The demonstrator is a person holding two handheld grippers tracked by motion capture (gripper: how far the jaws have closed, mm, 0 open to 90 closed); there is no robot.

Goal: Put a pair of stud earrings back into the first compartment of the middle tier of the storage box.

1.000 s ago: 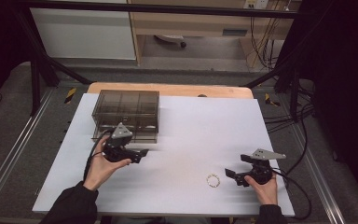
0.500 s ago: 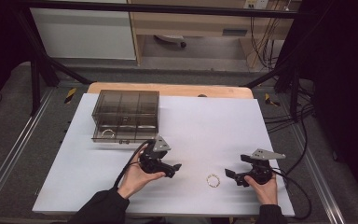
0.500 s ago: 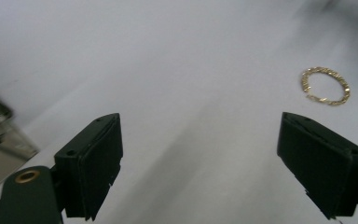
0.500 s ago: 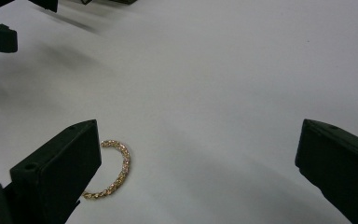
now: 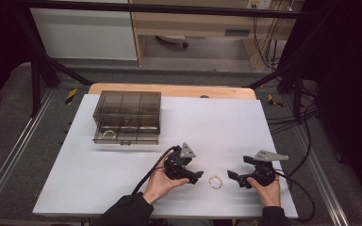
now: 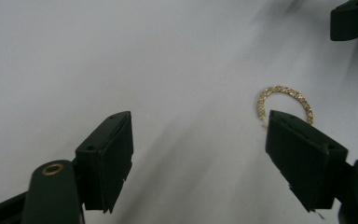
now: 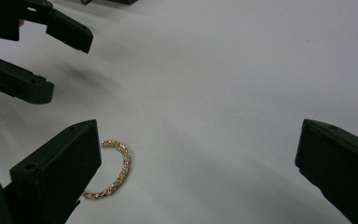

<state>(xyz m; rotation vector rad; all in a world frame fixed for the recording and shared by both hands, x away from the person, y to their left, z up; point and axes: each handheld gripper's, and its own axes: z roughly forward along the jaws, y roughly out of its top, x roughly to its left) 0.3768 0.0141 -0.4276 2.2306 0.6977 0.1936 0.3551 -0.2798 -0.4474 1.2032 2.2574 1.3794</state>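
A gold chain bracelet [image 5: 215, 181] lies flat on the white table [image 5: 245, 122], between the left gripper [image 5: 195, 177] and the right gripper [image 5: 232, 177], touching neither. The left one's jaws, which have just been closing a little, stand apart with nothing between them, apparently lining up for a pick. The right one's jaws gape wide and empty beside the bracelet, seemingly on standby. A smoky plastic drawer box [image 5: 127, 117] waits well apart at the far left, a likely destination
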